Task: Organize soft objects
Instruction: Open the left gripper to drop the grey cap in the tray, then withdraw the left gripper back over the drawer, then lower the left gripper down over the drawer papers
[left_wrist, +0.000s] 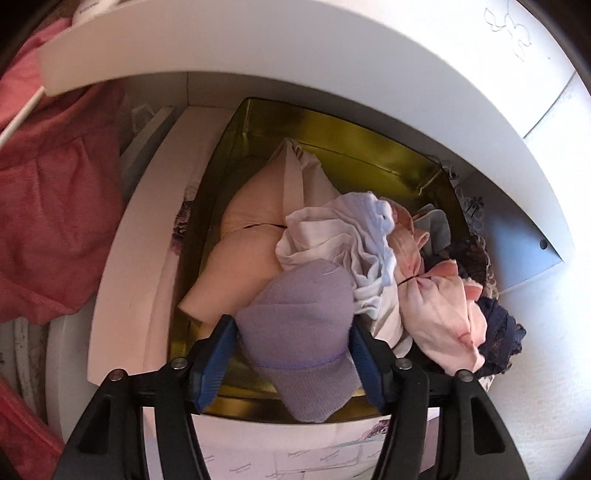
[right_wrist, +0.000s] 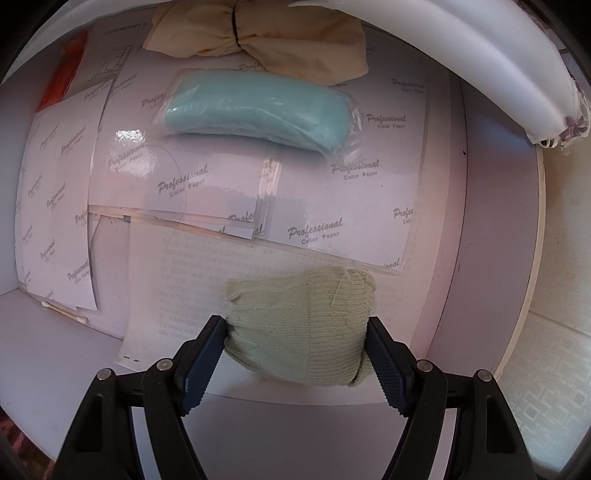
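In the left wrist view my left gripper is shut on a lilac knitted sock bundle, held over the front of a gold-lined box. The box holds a beige cloth, a white and pale blue garment, pink garments and dark lace. In the right wrist view my right gripper is shut on a pale green knitted sock bundle, just above a white shelf. A teal bundle in a plastic bag and a cream tied cloth lie further back.
A red garment hangs at the left of the box. A white shelf board runs above it. Sheets of printed paper cover the shelf floor. A cotton swab lies at the left. A white board edge curves at the upper right.
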